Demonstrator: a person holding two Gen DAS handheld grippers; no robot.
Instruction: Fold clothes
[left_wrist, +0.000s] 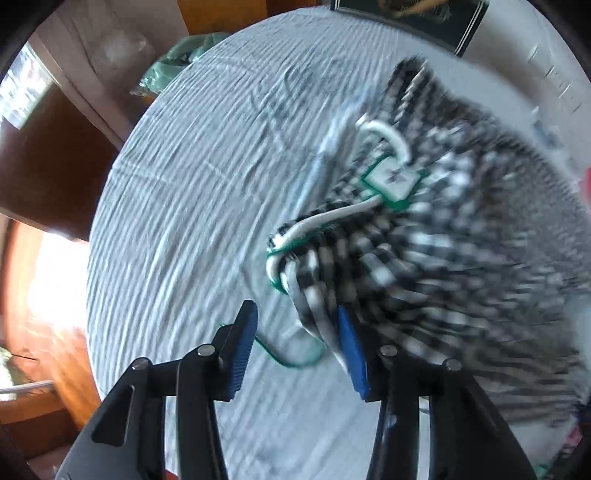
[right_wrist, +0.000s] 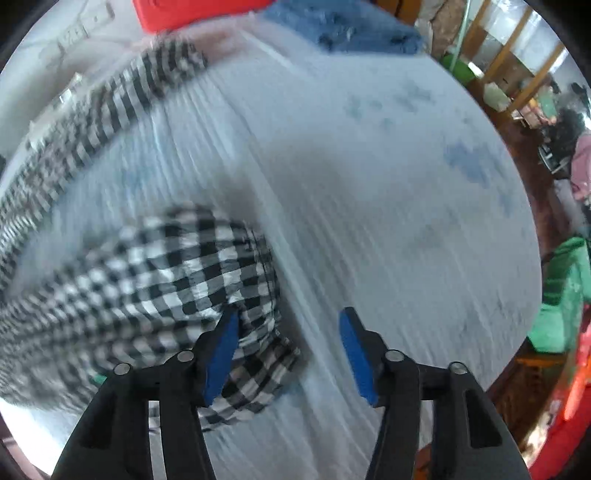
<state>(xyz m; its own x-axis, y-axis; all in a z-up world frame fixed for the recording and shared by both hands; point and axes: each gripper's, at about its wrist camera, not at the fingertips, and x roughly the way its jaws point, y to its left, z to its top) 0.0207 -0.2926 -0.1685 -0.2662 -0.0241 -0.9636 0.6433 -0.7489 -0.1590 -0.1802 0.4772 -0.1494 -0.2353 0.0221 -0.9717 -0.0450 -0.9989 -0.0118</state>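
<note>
A black-and-white checked garment (left_wrist: 424, 236) with white and green trim lies bunched on a round table covered in pale blue-white cloth (left_wrist: 192, 192). My left gripper (left_wrist: 295, 332) is open; the garment's edge rests against its right blue pad (left_wrist: 351, 354). In the right wrist view the same checked garment (right_wrist: 177, 273) lies left of centre, with a long strip running to the upper left. My right gripper (right_wrist: 288, 339) is open, its left pad (right_wrist: 221, 354) over the garment's edge, its right pad above bare cloth (right_wrist: 388, 206). Both views are motion-blurred.
A green bundle (left_wrist: 177, 62) sits at the table's far edge, and a dark printed item (left_wrist: 413, 22) at the top. In the right view a blue fabric (right_wrist: 343, 26) and a red object (right_wrist: 195, 11) lie at the far side. Green cloth (right_wrist: 565, 295) lies beyond the right edge.
</note>
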